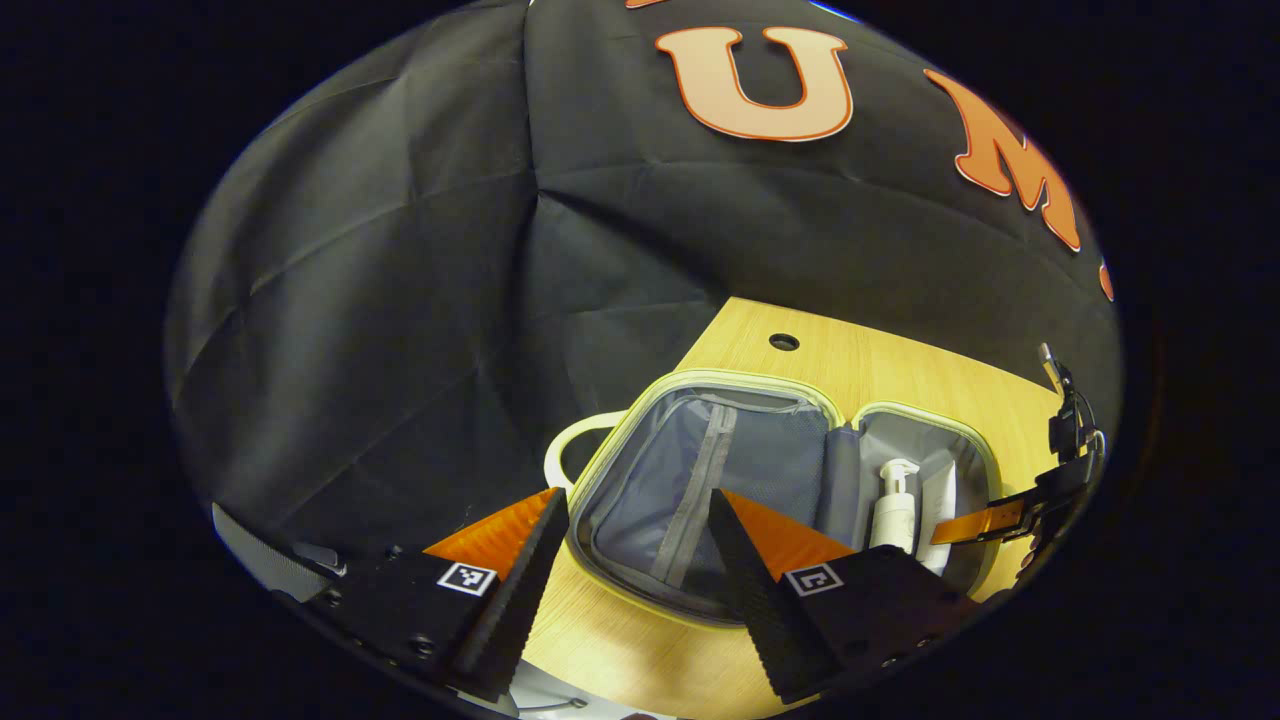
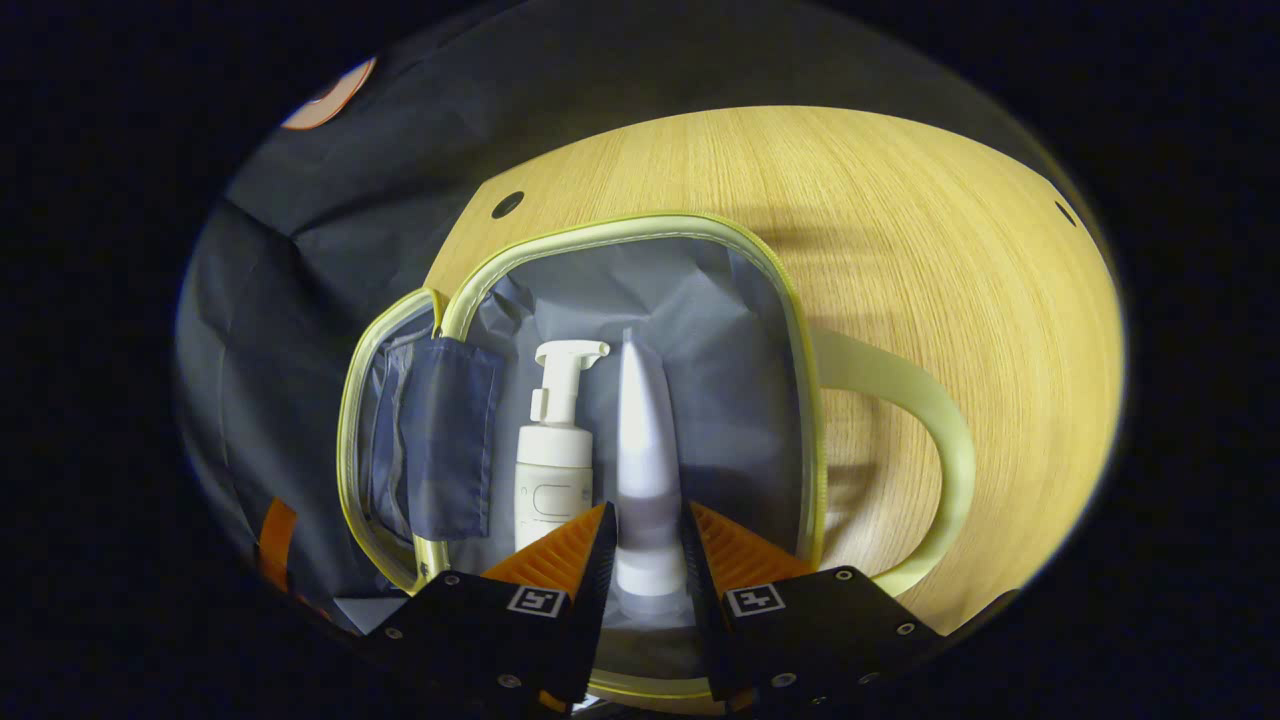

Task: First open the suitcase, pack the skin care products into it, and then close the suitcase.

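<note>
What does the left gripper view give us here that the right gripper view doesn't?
Left gripper view: the zipped lining of the suitcase's other half, with the left gripper open over it, and the right gripper seen from outside, reaching in.

Right gripper view: the tube between the right gripper's fingers, and the side handle.

Both: open suitcase on the wooden table, pump bottle lying inside.

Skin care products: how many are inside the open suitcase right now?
2: a pump bottle lying in the suitcase, and a tube beside it, between the right tool's fingers.

Pale-green suitcase (image 2: pixel 900 390) with grey lining holds white pump bottle (image 2: pixel 553 470), on light wood-grain table (image 2: pixel 950 230).
</note>
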{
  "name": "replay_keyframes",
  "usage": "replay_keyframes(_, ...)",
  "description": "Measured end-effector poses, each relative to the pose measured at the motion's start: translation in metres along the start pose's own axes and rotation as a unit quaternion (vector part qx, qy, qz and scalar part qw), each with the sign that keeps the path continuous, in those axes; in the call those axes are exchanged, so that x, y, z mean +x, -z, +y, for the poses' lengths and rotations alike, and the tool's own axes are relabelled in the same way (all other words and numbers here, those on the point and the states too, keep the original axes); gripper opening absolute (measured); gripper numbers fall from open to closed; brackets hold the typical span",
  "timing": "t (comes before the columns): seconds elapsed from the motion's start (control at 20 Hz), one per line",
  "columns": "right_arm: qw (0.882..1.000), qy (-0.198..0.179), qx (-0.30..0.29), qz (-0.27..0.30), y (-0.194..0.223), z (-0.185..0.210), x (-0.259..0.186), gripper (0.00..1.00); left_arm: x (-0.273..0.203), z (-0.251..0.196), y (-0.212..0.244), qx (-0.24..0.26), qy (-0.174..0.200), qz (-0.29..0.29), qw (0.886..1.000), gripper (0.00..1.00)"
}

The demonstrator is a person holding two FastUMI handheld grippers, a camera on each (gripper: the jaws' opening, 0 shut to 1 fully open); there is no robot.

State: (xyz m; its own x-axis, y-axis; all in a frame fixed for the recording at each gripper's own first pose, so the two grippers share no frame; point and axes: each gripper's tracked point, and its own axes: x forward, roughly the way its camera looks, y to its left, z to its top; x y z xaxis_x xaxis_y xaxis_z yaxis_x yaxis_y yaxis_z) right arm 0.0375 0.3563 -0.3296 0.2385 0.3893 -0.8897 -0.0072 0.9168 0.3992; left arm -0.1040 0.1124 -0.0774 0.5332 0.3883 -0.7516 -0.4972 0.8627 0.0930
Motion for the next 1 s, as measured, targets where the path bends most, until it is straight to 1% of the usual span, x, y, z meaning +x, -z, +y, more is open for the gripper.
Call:
replay_keyframes(0.05, 1.000, -0.003, 0.003, -0.003, -0.001, -0.002, -0.002, 0.48, 0.004, 0.004, 0.000, -0.001, -0.003, 0.000, 1.000, 0.89)
replay_keyframes(0.1, 1.000, -0.004, 0.005, -0.008, -0.002, -0.003, -0.007, 0.43, 0.006, 0.005, -0.001, -0.004, -0.001, 0.000, 1.000, 0.89)
replay_keyframes(0.15, 1.000, -0.007, 0.004, -0.013, -0.003, -0.003, -0.011, 0.50, 0.009, 0.008, 0.000, -0.005, -0.003, 0.001, 1.000, 0.89)
replay_keyframes(0.3, 0.999, -0.006, -0.014, -0.039, -0.008, -0.008, -0.030, 0.56, 0.021, 0.018, -0.004, -0.008, -0.004, -0.001, 1.000, 0.89)
replay_keyframes(0.4, 0.997, -0.004, -0.033, -0.069, -0.015, -0.013, -0.047, 0.61, 0.029, 0.025, -0.008, -0.015, 0.001, -0.004, 1.000, 0.89)
replay_keyframes(0.45, 0.995, -0.004, -0.044, -0.088, -0.018, -0.015, -0.056, 0.66, 0.034, 0.029, -0.010, -0.018, 0.003, -0.002, 1.000, 0.89)
replay_keyframes(0.5, 0.993, -0.001, -0.057, -0.107, -0.023, -0.020, -0.067, 0.69, 0.040, 0.033, -0.010, -0.020, 0.005, 0.001, 1.000, 0.89)
replay_keyframes(0.55, 0.989, 0.002, -0.070, -0.127, -0.026, -0.024, -0.077, 0.75, 0.046, 0.040, -0.012, -0.024, 0.001, 0.000, 1.000, 0.89)
replay_keyframes(0.6, 0.986, 0.007, -0.081, -0.147, -0.030, -0.029, -0.088, 0.78, 0.052, 0.043, -0.014, -0.032, 0.004, 0.001, 0.999, 0.89)
replay_keyframes(0.65, 0.982, 0.011, -0.090, -0.168, -0.034, -0.032, -0.099, 0.84, 0.058, 0.048, -0.015, -0.040, 0.005, 0.003, 0.999, 0.89)
replay_keyframes(0.75, 0.973, 0.016, -0.100, -0.209, -0.042, -0.038, -0.124, 0.89, 0.070, 0.059, -0.019, -0.055, 0.006, 0.005, 0.998, 0.89)
replay_keyframes(0.85, 0.964, 0.023, -0.103, -0.246, -0.049, -0.043, -0.147, 0.92, 0.084, 0.069, -0.022, -0.059, 0.006, 0.006, 0.998, 0.89)
replay_keyframes(1.0, 0.951, 0.039, -0.105, -0.287, -0.057, -0.050, -0.177, 0.93, 0.103, 0.072, -0.018, -0.105, 0.032, 0.033, 0.993, 0.90)
